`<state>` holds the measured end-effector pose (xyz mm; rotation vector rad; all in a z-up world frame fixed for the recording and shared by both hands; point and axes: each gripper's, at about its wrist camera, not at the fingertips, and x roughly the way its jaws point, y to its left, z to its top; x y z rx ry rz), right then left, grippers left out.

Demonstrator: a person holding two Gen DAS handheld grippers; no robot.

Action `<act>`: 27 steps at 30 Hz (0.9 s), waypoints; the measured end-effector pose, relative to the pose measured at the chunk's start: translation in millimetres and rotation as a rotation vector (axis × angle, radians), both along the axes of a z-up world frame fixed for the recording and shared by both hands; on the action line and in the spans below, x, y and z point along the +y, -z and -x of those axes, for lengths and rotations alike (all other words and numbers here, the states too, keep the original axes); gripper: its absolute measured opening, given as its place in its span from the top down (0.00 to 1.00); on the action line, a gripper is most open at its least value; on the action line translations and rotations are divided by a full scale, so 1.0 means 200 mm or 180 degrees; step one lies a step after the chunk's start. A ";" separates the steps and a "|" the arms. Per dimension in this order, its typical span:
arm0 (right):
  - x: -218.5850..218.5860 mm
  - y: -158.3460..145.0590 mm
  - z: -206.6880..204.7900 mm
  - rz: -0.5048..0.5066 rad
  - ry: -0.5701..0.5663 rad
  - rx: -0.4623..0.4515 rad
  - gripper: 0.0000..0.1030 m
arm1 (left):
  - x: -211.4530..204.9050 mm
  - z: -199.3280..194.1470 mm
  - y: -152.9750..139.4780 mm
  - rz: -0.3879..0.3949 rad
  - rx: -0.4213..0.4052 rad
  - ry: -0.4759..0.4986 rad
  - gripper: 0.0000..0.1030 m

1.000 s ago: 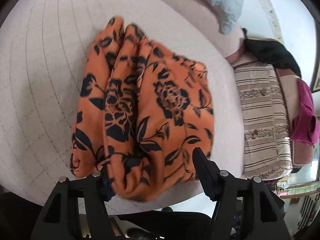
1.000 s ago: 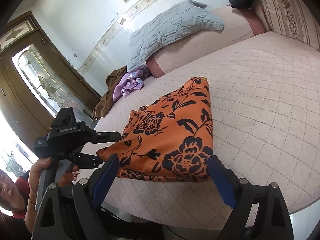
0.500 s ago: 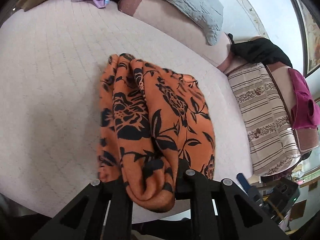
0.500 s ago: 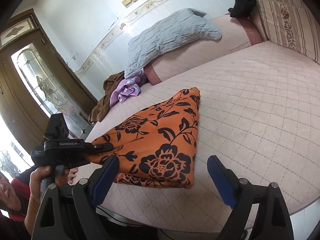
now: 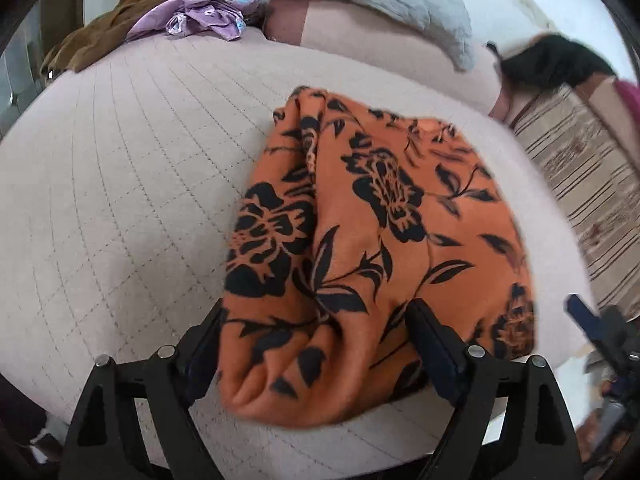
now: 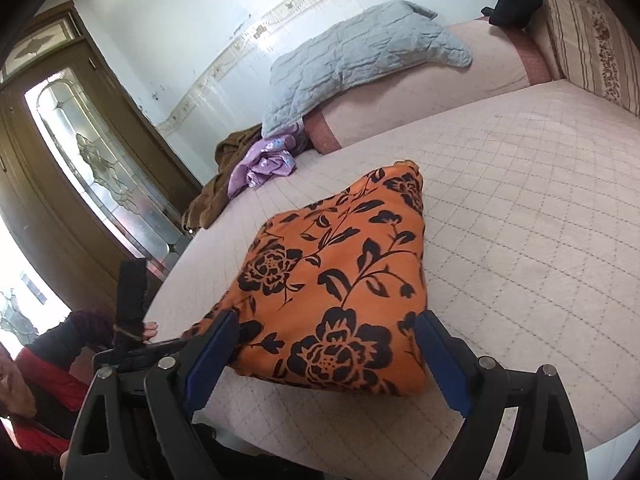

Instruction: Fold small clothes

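An orange garment with black flowers (image 5: pixel 380 232) lies bunched near the front edge of the quilted bed (image 5: pixel 120 200). My left gripper (image 5: pixel 316 320) has its jaws wide apart, with the near fold of the garment lying between them. In the right wrist view the garment (image 6: pixel 340 280) is a folded bundle. My right gripper (image 6: pixel 324 332) is open, its blue fingers on either side of the bundle's near edge. The left gripper also shows in the right wrist view (image 6: pixel 132 352), low at the left.
A purple cloth (image 5: pixel 204 16) and a brown garment (image 5: pixel 100 32) lie at the bed's far left. A grey quilt (image 6: pixel 360 56) lies on a pink bolster behind. Striped cushions (image 5: pixel 580 184) stand at the right. A glass door (image 6: pixel 100 168) is at the left.
My left gripper shut on the garment's near fold half a second ago and has now opened again. Both grippers have moved closer to the bundle, which has shifted further onto the bed.
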<state>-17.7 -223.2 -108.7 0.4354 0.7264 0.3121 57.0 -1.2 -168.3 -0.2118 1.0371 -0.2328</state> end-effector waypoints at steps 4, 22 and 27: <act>0.02 -0.06 -0.02 0.0157 -0.0001 -0.0038 0.12 | 0.14 0.04 -0.10 -0.0113 -0.0205 -0.0167 0.16; 0.05 -0.09 0.02 0.0523 0.0195 -0.0100 0.11 | 0.06 0.03 -0.26 -0.0575 -0.0875 -0.0383 0.16; 0.10 -0.14 0.05 0.0713 0.0201 -0.0239 0.12 | 0.06 0.05 -0.36 -0.0593 -0.1096 -0.0418 0.16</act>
